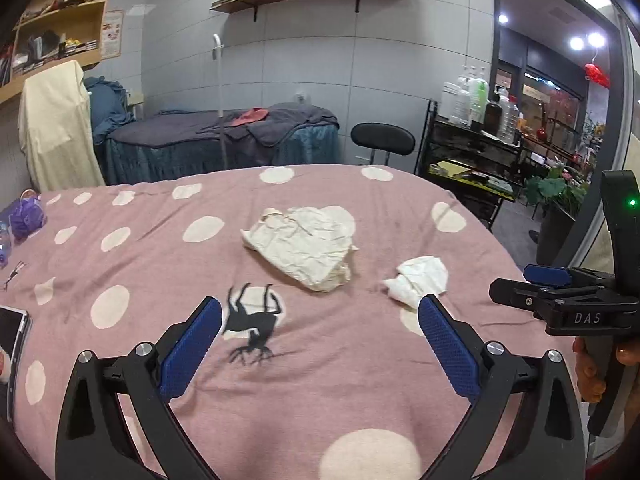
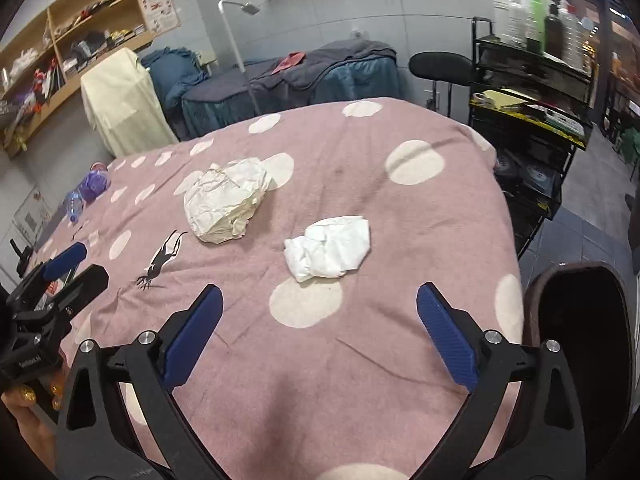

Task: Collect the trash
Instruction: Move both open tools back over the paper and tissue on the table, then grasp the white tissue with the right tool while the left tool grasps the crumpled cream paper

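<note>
A large crumpled cream paper (image 1: 300,248) (image 2: 226,204) lies mid-bed on the pink dotted blanket (image 1: 160,264) (image 2: 400,220). A smaller crumpled white tissue (image 1: 418,280) (image 2: 328,248) lies to its right. My left gripper (image 1: 320,304) is open above the blanket just short of the cream paper, with nothing between its blue pads; it also shows at the left edge of the right wrist view (image 2: 92,262). My right gripper (image 2: 319,292) is open too, just short of the tissue and holding nothing. It appears at the right edge of the left wrist view (image 1: 516,284), held by a hand.
A purple item (image 1: 26,216) (image 2: 94,184) and a plastic bottle (image 2: 74,202) lie at the bed's far left. A flat device (image 1: 12,340) sits at the near left edge. A dark brown-rimmed container (image 2: 576,320) stands right of the bed. A black cart (image 2: 532,120) holds bottles beyond.
</note>
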Demonstrator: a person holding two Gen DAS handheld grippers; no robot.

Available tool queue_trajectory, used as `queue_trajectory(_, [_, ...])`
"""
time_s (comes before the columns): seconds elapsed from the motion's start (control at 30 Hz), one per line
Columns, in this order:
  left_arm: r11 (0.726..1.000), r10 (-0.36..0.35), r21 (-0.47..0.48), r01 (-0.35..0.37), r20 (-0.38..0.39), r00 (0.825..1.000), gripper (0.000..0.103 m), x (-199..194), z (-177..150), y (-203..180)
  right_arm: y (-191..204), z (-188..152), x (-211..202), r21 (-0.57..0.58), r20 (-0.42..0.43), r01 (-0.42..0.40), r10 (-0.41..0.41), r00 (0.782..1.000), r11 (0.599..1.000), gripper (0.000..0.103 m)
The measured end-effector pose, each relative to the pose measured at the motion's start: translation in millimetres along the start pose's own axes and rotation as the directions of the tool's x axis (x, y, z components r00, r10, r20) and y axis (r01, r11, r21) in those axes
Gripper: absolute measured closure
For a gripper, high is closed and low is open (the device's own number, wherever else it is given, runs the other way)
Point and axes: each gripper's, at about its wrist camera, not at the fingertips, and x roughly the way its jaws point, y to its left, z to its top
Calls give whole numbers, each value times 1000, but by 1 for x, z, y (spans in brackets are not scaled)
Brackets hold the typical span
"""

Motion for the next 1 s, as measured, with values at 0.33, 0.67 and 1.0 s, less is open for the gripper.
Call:
queue_trajectory(0.33, [997,79,16,-78,-94,992,6,39,12,42,16,37,89,-108,-173,110,-128,977,988,6])
queue_trajectory(0.67, [997,76,0,-77,-221,972,6,101,25,37,-3,46,142,-61,-302,132,-144,942,989,22])
queue_trajectory(1.0, [979,-73,-204,11,-295,953,15,141,35,44,0,41,134,-80,-279,109,-127,952,991,76])
